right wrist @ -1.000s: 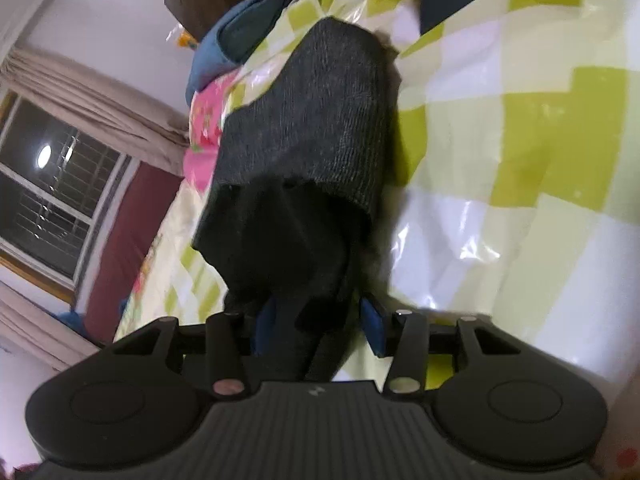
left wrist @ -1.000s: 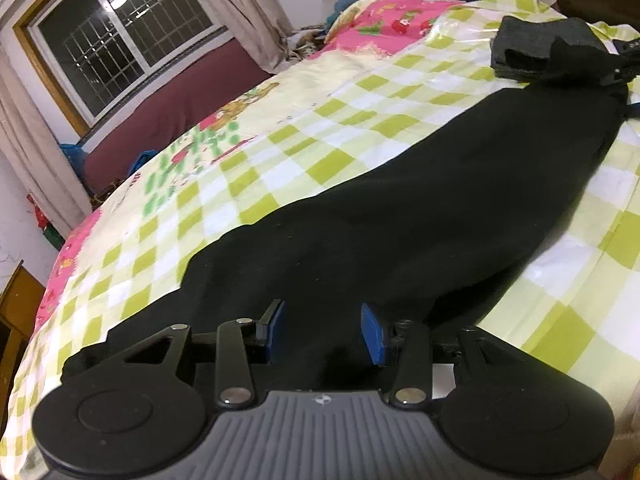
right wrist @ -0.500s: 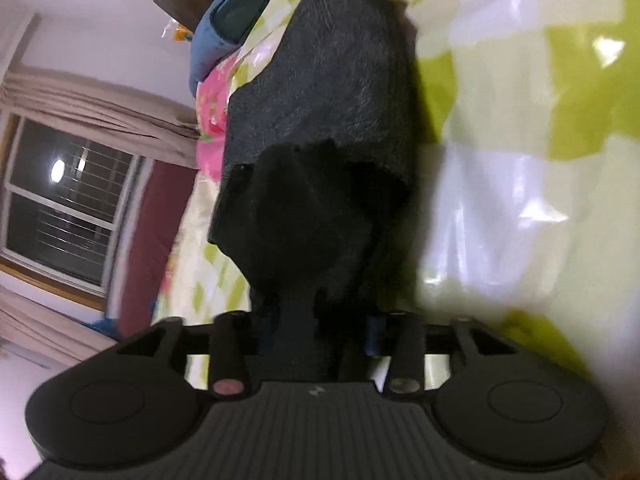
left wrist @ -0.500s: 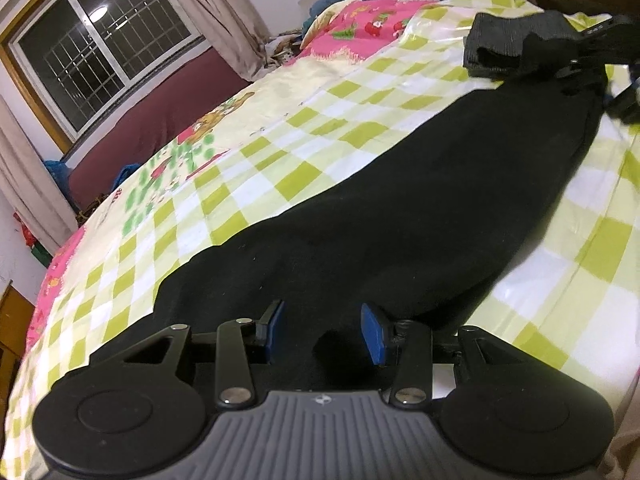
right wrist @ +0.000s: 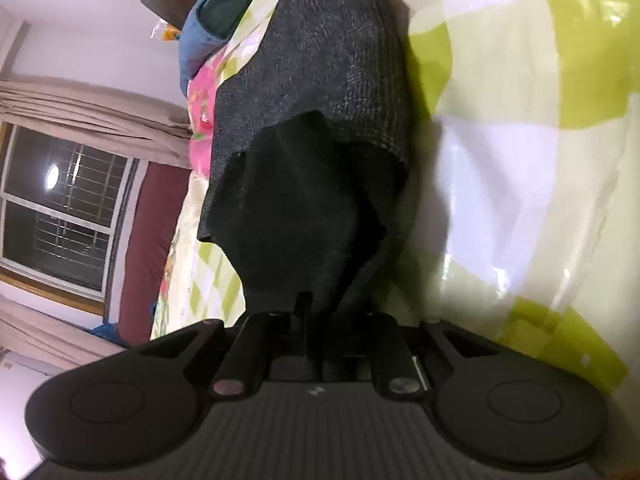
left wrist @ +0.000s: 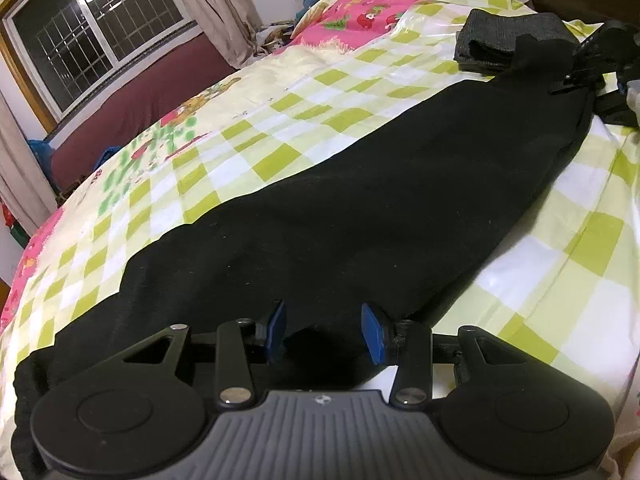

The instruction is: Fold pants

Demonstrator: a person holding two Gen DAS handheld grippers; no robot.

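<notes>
The blue-padded fingers (right wrist: 308, 304) of the right gripper (right wrist: 310, 312) are buried in the black fabric pants (right wrist: 304, 208), so their gap cannot be read. In the left view, the right gripper (left wrist: 600, 64) is cut by the right edge. The pants' near end (left wrist: 24, 400) runs under the left gripper (left wrist: 323, 330) body. The green-checked plastic-covered bed (right wrist: 520, 160) is blurred.

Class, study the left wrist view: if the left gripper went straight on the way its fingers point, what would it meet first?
The left gripper, jaws open, would probably meet the black pants at once: the fabric already lies between and ahead of its fingers on the checked bedsheet. Depth is uncertain.
</notes>
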